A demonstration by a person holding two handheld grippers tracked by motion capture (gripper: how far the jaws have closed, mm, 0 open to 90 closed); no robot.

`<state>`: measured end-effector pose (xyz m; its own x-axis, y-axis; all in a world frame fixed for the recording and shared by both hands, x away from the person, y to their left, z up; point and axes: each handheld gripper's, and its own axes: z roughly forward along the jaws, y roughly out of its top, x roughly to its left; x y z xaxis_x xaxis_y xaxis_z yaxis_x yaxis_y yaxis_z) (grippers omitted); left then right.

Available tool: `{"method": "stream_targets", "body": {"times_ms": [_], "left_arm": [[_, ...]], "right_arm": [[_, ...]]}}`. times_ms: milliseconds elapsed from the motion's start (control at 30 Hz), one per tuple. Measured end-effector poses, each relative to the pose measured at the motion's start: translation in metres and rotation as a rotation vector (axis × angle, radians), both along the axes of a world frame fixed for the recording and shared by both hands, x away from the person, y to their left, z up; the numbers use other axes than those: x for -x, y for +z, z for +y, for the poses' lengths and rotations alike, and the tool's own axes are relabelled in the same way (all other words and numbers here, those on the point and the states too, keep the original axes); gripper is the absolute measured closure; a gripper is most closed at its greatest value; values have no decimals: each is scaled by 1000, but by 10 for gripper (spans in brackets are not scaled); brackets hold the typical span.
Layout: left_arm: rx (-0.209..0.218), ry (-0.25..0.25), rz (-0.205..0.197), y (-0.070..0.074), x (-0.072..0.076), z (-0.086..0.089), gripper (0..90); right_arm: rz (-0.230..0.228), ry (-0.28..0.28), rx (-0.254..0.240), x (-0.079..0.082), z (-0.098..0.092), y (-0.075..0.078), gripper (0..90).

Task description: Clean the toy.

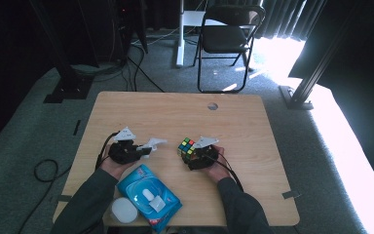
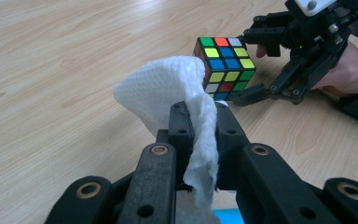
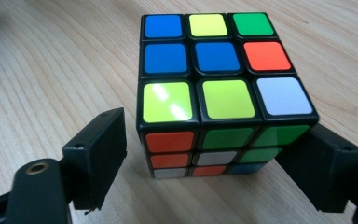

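Note:
A scrambled colour cube (image 1: 187, 146) stands on the wooden table (image 1: 253, 122), right of centre. My right gripper (image 3: 212, 142) is open, one black jaw on each side of the cube (image 3: 214, 84). A gap shows between the left jaw and the cube, and the right jaw lies close against it. My left gripper (image 1: 146, 148) is to the cube's left and is shut on a white wipe (image 1: 157, 142). In the left gripper view the wipe (image 2: 163, 88) bulges above the closed jaws (image 2: 200, 123) and hangs down between them, with the cube (image 2: 226, 67) just beyond.
A blue pack of wet wipes (image 1: 148, 197) lies near the table's front edge between the forearms, with a round white lid (image 1: 124, 210) beside it. A cable hole (image 1: 213, 106) sits near the far edge. A black folding chair (image 1: 226, 39) stands beyond the table.

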<state>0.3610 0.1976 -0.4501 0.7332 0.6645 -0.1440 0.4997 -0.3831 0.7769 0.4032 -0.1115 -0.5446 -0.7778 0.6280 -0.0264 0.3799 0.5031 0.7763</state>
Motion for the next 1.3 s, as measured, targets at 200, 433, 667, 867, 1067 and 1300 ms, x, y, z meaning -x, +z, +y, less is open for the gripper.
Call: {"method": "stream_targets", "body": {"times_ms": [200, 433, 667, 867, 1067, 1300], "left_arm": [[-12, -13, -8, 2, -4, -3, 809], [-13, -24, -5, 3, -8, -7, 809], [-29, -50, 6, 0, -7, -11, 809], [-34, -76, 13, 0, -6, -16, 809], [-47, -111, 28, -2, -5, -21, 809], [-82, -168, 47, -6, -3, -29, 808]], "right_arm": [[-14, -6, 21, -3, 3, -2, 308], [-33, 11, 6, -1, 2, -1, 335], [-58, 11, 20, 1, 4, 2, 340], [-64, 19, 9, 3, 5, 6, 340], [-83, 21, -4, 6, 9, 13, 341], [-101, -7, -16, 5, 7, 18, 341]]}}
